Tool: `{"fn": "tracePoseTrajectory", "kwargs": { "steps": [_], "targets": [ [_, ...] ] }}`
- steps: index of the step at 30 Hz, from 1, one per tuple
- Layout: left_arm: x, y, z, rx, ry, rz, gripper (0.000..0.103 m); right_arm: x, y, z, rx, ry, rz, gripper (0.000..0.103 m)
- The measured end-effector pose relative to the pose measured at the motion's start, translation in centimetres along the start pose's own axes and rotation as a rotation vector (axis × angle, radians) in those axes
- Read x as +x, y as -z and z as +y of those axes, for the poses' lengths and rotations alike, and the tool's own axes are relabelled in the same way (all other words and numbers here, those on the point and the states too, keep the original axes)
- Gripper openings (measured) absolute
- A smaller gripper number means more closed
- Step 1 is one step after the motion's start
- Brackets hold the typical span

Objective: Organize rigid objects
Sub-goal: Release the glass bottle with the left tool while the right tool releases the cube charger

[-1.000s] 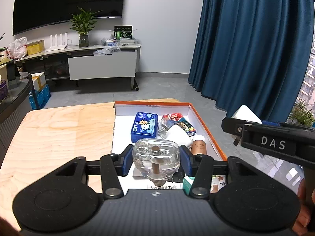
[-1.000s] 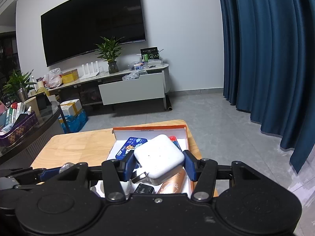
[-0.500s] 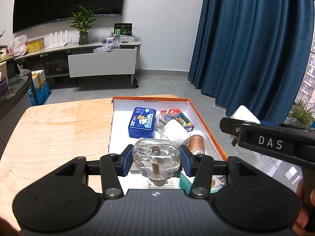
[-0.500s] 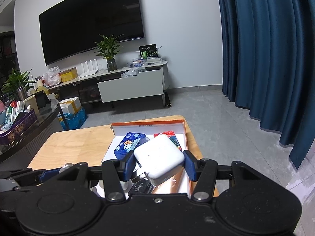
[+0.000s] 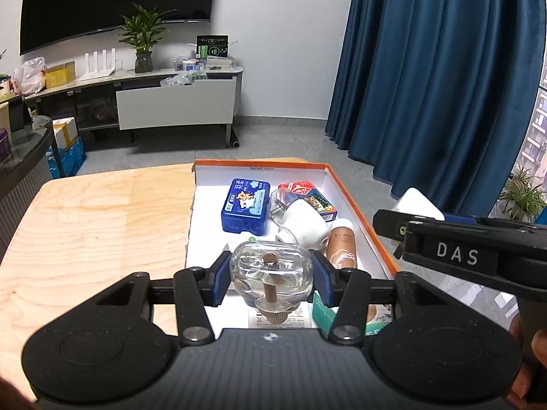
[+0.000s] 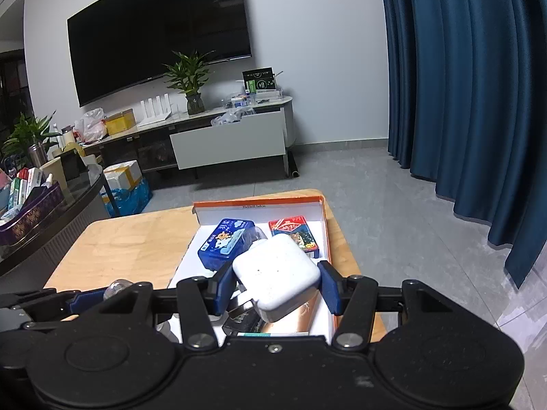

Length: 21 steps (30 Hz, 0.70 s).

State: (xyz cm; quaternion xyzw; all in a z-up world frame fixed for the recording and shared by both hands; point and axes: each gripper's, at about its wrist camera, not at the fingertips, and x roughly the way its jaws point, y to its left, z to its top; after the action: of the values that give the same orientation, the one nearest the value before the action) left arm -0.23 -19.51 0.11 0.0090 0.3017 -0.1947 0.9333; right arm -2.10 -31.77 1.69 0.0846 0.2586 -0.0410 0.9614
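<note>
My left gripper (image 5: pixel 271 275) clamped on clear glass bottle (image 5: pixel 271 273), held above near end of orange-rimmed box (image 5: pixel 355 201). My right gripper (image 6: pixel 276 282) clamped on white charger block (image 6: pixel 277 273), also over box. Inside box, beyond both: blue tin (image 5: pixel 245 205), red card pack (image 5: pixel 307 196), white cup (image 5: pixel 302 225), tan tube (image 5: pixel 342 244). I read "DAS" on right gripper's side in left view.
</note>
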Motion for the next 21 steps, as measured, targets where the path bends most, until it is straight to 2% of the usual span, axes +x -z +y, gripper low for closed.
{"fn": "tracePoseTrajectory", "kwargs": {
  "steps": [17,21],
  "targets": [
    [2.4,0.7,-0.1,0.013,0.027,0.049,0.05,4.8,0.3,-0.3,0.004,-0.01,0.098,0.064],
    [3.0,0.6,0.0,0.014,0.033,0.055,0.05,5.9,-0.1,-0.4,0.003,-0.017,0.096,0.067]
  ]
}}
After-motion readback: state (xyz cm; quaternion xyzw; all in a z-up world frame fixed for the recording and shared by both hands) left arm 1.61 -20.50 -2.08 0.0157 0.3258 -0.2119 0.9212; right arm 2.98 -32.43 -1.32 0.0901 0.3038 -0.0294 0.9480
